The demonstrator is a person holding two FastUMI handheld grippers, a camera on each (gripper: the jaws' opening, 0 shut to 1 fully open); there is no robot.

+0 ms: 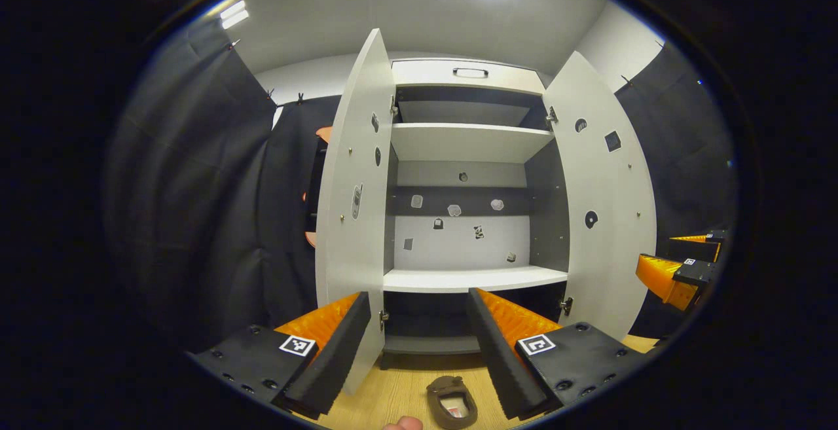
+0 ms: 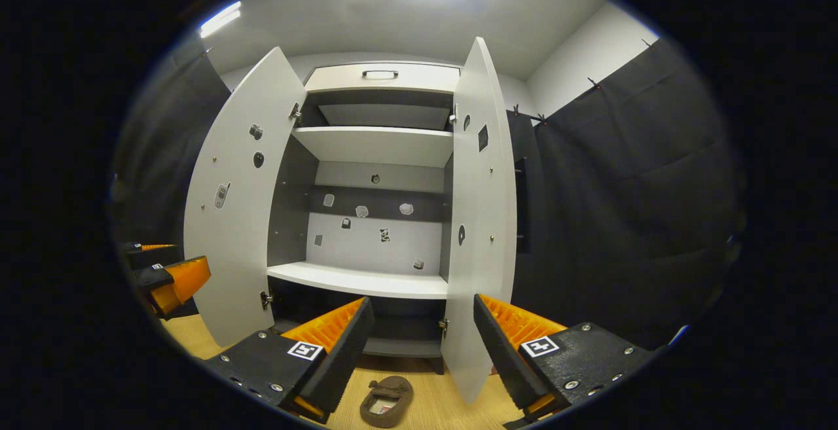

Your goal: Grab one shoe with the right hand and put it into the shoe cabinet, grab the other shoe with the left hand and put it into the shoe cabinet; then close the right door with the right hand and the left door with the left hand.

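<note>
The white shoe cabinet stands ahead with its left door and right door both swung open. A brown shoe lies on the wooden floor in front of it, below my open left gripper, which holds nothing. In the right gripper view the cabinet faces me with its left door and right door open. A brown shoe lies on the floor under my open right gripper. I cannot tell whether it is the same shoe.
The lower shelf and upper shelves are bare, with small stickers on the back panel. Black cloth walls hang on both sides. The right gripper shows off to the right, the left gripper off to the left. A fingertip peeks in below.
</note>
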